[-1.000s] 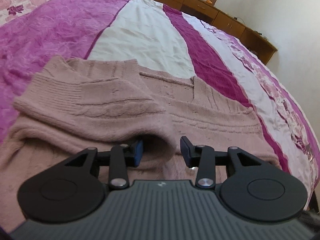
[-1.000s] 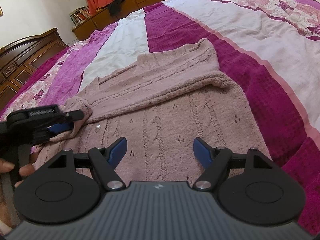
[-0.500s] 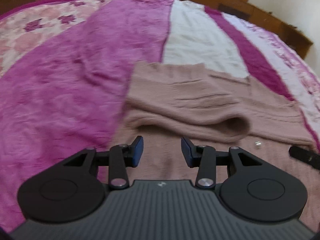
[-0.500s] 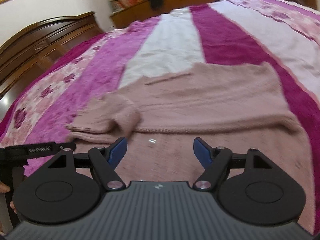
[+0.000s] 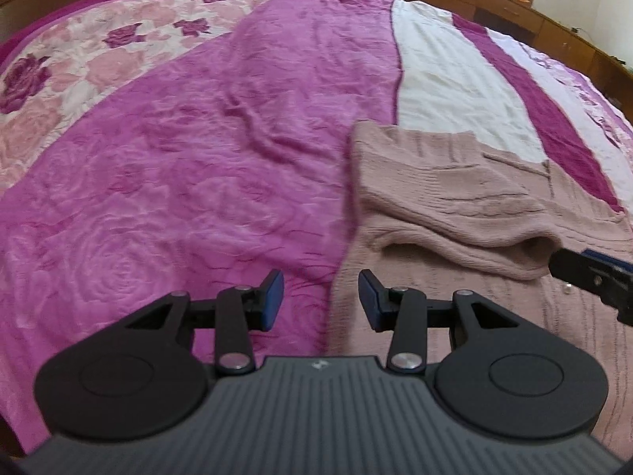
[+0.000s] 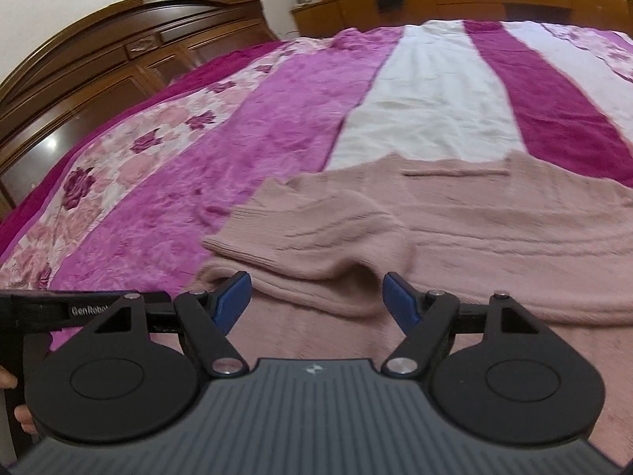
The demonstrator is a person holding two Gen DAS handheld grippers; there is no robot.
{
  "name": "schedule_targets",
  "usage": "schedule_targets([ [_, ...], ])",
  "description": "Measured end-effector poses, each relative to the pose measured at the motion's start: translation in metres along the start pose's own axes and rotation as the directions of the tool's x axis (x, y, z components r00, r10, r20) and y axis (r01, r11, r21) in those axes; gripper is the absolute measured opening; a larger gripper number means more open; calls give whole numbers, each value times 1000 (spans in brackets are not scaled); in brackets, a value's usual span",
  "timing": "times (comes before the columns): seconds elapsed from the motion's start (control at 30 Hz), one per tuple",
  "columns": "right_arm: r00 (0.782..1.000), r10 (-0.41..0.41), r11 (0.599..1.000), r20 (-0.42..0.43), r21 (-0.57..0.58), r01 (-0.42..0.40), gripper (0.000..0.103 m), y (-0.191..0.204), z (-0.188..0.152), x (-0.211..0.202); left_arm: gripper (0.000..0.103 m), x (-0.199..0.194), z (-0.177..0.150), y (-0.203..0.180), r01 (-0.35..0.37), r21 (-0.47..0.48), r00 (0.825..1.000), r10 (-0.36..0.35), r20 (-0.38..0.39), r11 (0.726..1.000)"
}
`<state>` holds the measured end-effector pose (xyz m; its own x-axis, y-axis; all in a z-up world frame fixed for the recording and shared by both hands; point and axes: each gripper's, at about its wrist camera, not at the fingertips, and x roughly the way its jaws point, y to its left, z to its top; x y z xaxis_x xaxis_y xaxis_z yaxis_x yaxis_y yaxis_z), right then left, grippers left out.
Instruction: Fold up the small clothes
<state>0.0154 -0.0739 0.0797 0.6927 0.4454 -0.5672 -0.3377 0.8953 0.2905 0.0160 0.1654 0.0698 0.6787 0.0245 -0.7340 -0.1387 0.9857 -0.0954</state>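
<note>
Folding in progress: a pink knit sweater (image 6: 494, 245) lies flat on the striped magenta bedspread (image 5: 198, 182), one sleeve (image 6: 316, 237) laid across its body. Left gripper (image 5: 320, 301), jaws parted and empty, straddles the sweater's side edge; right gripper (image 6: 316, 297), equally parted, faces the sleeve, probably to grasp next. Dark wooden headboard (image 6: 118, 63) beyond.

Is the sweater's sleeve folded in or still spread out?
Folded in: the sleeve lies across the sweater body, cuff on top.
</note>
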Motion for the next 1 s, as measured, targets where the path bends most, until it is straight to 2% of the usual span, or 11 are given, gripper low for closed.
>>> schedule_targets([
  [0.27,998,63,995,-13,-73,-63,79,39,9,46,44,2,-1,24,-1,-44,1000,0,-26,999],
  [0.6,998,48,987,-49,-149,-55,74,75,11,107,44,9,-5,34,12,-63,999,-15,-48,998],
  [0.7,999,28,985,-47,-166,-35,65,79,14,120,44,10,-6,33,17,-58,998,-20,-52,998],
  [0.73,999,20,985,-46,-172,-28,59,79,16,125,44,10,-6,33,18,-57,998,-21,-53,998],
  [0.77,999,17,983,-47,-181,-25,45,79,17,128,44,11,-7,32,20,-56,998,-23,-54,998],
  [0.8,998,17,981,-52,-194,-27,37,79,18,131,44,11,-7,31,24,-55,998,-27,-54,998],
  [0.87,998,22,977,-56,-209,-33,11,78,20,133,44,11,-7,29,29,-52,998,-31,-52,998],
  [1.0,1000,28,983,6,-180,-27,9,65,32,114,44,7,-4,25,47,-52,998,-49,-31,998],
])
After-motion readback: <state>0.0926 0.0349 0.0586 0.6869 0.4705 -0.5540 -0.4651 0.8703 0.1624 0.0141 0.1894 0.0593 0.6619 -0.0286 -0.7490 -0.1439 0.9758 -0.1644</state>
